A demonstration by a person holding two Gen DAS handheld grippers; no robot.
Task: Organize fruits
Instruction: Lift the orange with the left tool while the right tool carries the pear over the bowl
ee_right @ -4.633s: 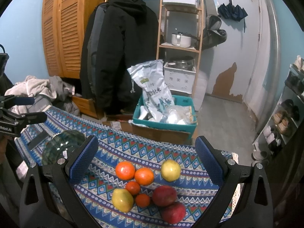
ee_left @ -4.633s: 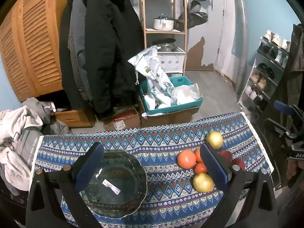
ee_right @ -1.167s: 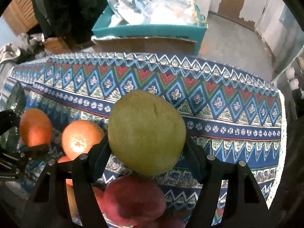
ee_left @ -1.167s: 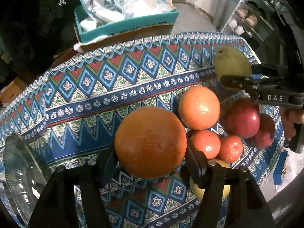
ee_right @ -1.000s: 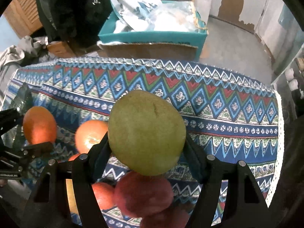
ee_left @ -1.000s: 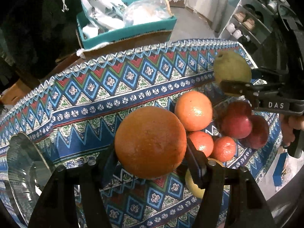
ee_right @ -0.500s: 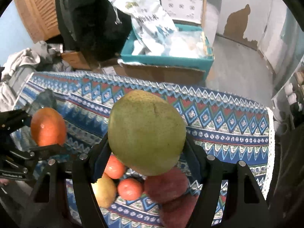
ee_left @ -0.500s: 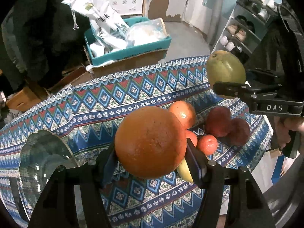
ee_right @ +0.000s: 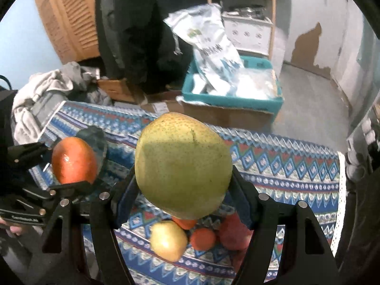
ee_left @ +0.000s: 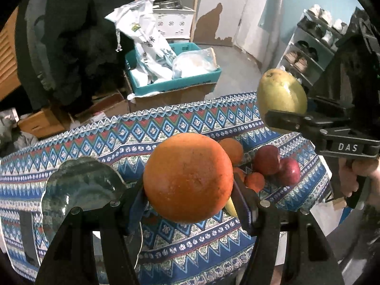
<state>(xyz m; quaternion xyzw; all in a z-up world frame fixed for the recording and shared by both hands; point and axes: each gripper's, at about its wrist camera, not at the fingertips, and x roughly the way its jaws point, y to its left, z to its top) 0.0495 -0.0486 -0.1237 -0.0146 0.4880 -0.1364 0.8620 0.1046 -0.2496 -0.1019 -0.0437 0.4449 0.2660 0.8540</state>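
Note:
My left gripper (ee_left: 190,204) is shut on a large orange (ee_left: 187,177), held well above the patterned cloth. The same orange (ee_right: 74,160) shows at the left of the right wrist view. A yellow-green pear (ee_right: 182,165) fills the right wrist view, with my right gripper (ee_right: 182,204) shut on it; the pear (ee_left: 281,95) also hangs at the right of the left wrist view. Below the orange, to the left, sits the glass bowl (ee_left: 78,185). On the cloth lie another orange (ee_left: 231,150), two red apples (ee_left: 276,163), small tangerines (ee_left: 254,181) and a yellow pear (ee_right: 168,239).
The table under the blue patterned cloth (ee_left: 142,128) ends at a white fringe on the right. Behind it stand a teal crate with bags (ee_left: 171,71), cardboard boxes, hanging coats (ee_right: 137,28) and a shoe rack (ee_left: 308,45). A hand (ee_left: 356,173) grips the right tool's handle.
Both grippers have risen away from the table with their fruit still held. The cloth, the bowl and the loose fruit now look smaller and lower, and more of the room shows.

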